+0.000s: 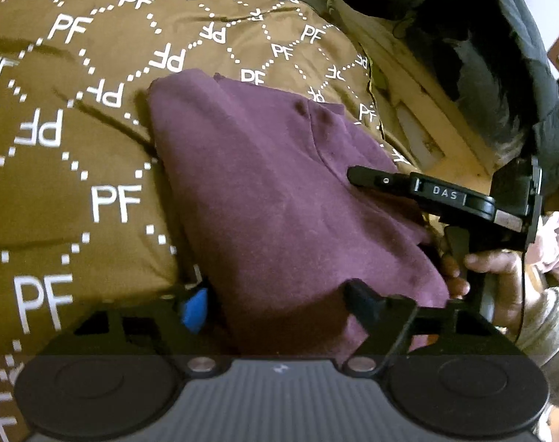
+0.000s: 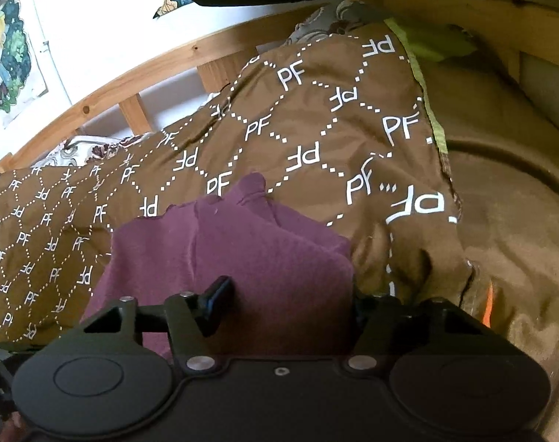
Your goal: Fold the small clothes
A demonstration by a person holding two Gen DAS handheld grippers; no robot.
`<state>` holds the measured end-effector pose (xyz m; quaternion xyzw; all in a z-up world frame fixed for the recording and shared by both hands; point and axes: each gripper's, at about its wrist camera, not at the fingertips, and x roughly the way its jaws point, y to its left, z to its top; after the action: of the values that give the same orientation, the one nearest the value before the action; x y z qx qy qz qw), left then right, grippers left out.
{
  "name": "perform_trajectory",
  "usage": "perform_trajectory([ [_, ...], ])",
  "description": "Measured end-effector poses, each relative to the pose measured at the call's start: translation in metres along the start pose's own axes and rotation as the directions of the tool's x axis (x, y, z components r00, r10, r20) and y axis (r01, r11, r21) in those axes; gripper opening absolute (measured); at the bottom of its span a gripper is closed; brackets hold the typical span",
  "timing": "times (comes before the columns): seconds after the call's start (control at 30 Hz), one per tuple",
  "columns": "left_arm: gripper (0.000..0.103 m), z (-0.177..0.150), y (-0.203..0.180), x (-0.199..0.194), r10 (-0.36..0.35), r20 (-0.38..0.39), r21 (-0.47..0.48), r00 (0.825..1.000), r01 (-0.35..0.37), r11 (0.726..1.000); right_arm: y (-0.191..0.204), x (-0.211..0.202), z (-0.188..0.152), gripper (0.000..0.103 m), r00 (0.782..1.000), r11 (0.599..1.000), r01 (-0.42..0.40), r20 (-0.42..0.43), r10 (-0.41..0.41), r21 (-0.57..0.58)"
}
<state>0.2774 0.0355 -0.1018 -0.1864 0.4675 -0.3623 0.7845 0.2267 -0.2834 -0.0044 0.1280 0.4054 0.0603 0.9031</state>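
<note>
A maroon garment lies folded on a brown bedspread printed with white "PF" letters. My left gripper has its fingers wide apart on either side of the garment's near edge; the cloth lies loosely between them. My right gripper shows in the left wrist view at the garment's right edge, one finger over the cloth. In the right wrist view the garment fills the gap between my right gripper's spread fingers. The right-hand finger there is hidden by cloth.
A wooden bed rail runs behind the bedspread, with a white wall and a poster beyond. A tan blanket lies to the right. A dark jacket hangs at the upper right.
</note>
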Motion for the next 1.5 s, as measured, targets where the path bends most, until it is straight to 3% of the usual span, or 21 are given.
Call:
perform_trajectory([
  [0.07, 0.066, 0.000, 0.002, -0.001, -0.009, -0.003, -0.020, 1.000, 0.009, 1.000, 0.005, -0.002, 0.000, 0.049, 1.000, 1.000, 0.003, 0.005, -0.003, -0.002],
  [0.2, 0.045, 0.002, -0.002, -0.005, 0.005, 0.008, -0.016, 1.000, -0.005, 1.000, 0.016, -0.006, 0.000, 0.044, 1.000, 0.999, -0.018, 0.012, 0.018, -0.032],
  [0.27, 0.039, 0.002, -0.004, -0.009, 0.013, 0.022, -0.010, 1.000, -0.013, 1.000, 0.020, -0.010, 0.002, 0.027, 0.999, 0.999, -0.031, 0.025, 0.032, -0.038],
  [0.37, 0.032, 0.004, -0.011, -0.018, 0.034, 0.043, 0.003, 0.998, -0.034, 0.999, 0.029, -0.015, 0.005, 0.020, 0.998, 0.997, -0.033, 0.050, 0.036, -0.064],
  [0.6, 0.030, 0.016, -0.027, -0.062, 0.116, 0.166, 0.120, 0.979, -0.136, 0.983, 0.054, -0.028, 0.020, 0.018, 0.984, 0.991, -0.099, 0.140, 0.111, -0.087],
  [0.73, 0.030, 0.018, -0.023, -0.091, 0.193, 0.224, 0.128, 0.955, -0.225, 0.966, 0.072, -0.020, 0.030, 0.017, 0.966, 0.980, -0.175, 0.175, 0.190, -0.099],
  [0.83, 0.030, 0.018, -0.016, -0.104, 0.256, 0.235, 0.120, 0.938, -0.289, 0.950, 0.092, -0.005, 0.037, 0.016, 0.951, 0.966, -0.225, 0.188, 0.246, -0.125],
  [0.9, 0.030, 0.016, -0.006, -0.110, 0.255, 0.228, 0.090, 0.940, -0.281, 0.955, 0.106, 0.003, 0.039, 0.016, 0.940, 0.955, -0.253, 0.195, 0.281, -0.156],
  [1.03, 0.030, 0.010, 0.003, -0.108, 0.267, 0.211, 0.059, 0.940, -0.285, 0.957, 0.125, 0.032, 0.039, 0.016, 0.948, 0.948, -0.268, 0.129, 0.291, -0.170],
  [1.13, 0.030, 0.006, 0.007, -0.106, 0.276, 0.198, 0.059, 0.940, -0.293, 0.954, 0.124, 0.046, 0.033, 0.016, 0.963, 0.959, -0.241, 0.084, 0.255, -0.148],
  [1.3, 0.030, 0.002, 0.016, -0.102, 0.285, 0.179, 0.035, 0.942, -0.296, 0.955, 0.107, 0.047, 0.022, 0.029, 0.974, 0.972, -0.205, 0.072, 0.213, -0.112],
  [1.37, 0.031, 0.003, 0.017, -0.101, 0.287, 0.177, 0.024, 0.941, -0.296, 0.955, 0.100, 0.046, 0.018, 0.045, 0.972, 0.970, -0.219, 0.061, 0.227, -0.105],
  [1.5, 0.032, 0.003, 0.017, -0.099, 0.301, 0.175, 0.018, 0.937, -0.309, 0.951, 0.098, 0.059, 0.020, 0.059, 0.967, 0.963, -0.250, 0.027, 0.254, -0.096],
])
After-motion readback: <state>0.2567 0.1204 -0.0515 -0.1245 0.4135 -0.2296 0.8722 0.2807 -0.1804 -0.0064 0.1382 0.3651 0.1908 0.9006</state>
